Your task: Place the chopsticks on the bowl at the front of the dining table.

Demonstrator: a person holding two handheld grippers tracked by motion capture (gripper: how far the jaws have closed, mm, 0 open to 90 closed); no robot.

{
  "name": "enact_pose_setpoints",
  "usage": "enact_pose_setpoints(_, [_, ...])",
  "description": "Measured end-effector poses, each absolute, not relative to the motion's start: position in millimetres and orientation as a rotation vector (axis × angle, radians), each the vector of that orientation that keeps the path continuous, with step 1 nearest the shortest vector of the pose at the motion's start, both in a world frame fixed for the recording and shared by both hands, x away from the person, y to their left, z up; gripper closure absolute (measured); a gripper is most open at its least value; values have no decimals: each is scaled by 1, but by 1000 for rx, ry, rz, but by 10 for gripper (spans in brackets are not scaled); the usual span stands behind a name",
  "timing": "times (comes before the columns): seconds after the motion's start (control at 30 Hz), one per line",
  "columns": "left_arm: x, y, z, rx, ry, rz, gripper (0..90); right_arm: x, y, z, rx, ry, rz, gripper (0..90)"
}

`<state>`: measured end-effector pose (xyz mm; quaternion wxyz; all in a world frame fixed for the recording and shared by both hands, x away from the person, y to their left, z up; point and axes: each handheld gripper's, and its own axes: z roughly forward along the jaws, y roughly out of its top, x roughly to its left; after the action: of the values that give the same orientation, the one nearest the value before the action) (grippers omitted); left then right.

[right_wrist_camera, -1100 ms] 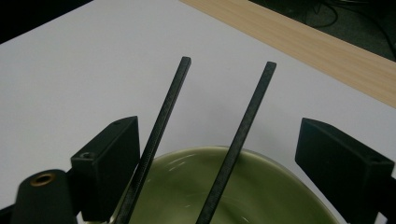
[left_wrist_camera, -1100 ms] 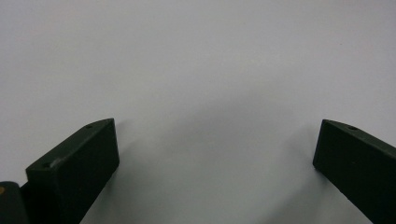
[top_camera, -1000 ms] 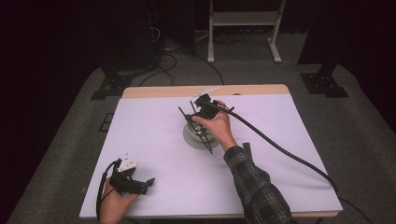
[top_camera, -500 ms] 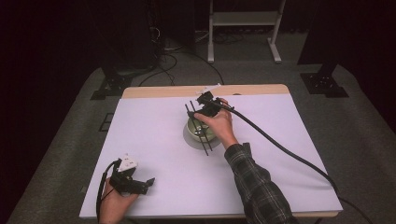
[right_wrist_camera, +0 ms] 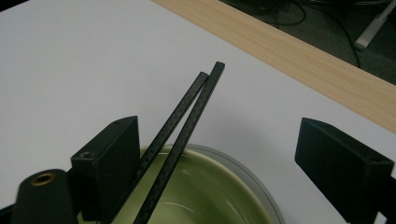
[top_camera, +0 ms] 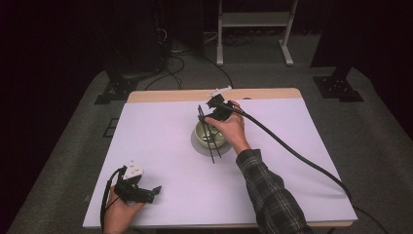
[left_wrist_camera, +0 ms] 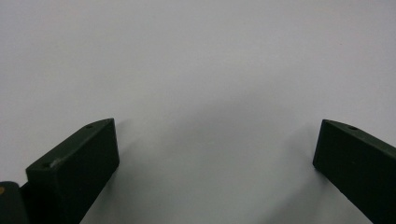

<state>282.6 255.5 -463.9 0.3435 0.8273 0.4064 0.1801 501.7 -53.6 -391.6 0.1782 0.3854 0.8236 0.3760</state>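
- Black chopsticks [right_wrist_camera: 184,126] lie across the green bowl [top_camera: 210,134] at mid-bench [top_camera: 160,146].
- Right tongs [right_wrist_camera: 219,163] hover over them, spread wide, grasping nothing.
- Left tongs [left_wrist_camera: 215,163] rest released on the near-left of the bench.
- Best approach, probably: lift away straight, avoiding knocking the chopsticks.

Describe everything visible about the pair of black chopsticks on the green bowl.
The pair of black chopsticks are two slim, square-sectioned matte sticks with blunt ends. They lie side by side across the rim of the round green bowl, nearly touching at their far ends, which jut out over the white table cover. The right gripper hovers over them, jaws wide apart, gripping neither stick.
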Motion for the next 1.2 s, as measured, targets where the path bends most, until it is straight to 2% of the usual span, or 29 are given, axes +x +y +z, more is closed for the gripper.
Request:
enact_pose_setpoints(0.6, [282, 255, -464, 2146, 1057, 471, 0, 493, -61, -380, 1065, 2315, 1076, 147])
enact_pose_setpoints(0.73, [282, 255, -464, 2147, 1056, 470, 0, 480, -63, -371, 1004, 2319, 1113, 254])
enact_pose_setpoints(0.87, [282, 255, -464, 2150, 1056, 469, 0, 466, -72, -365, 959, 2324, 1153, 405])
enact_pose_setpoints(1.2, [282, 255, -464, 2149, 1053, 476, 0, 432, -110, -359, 927, 2389, 1207, 719])
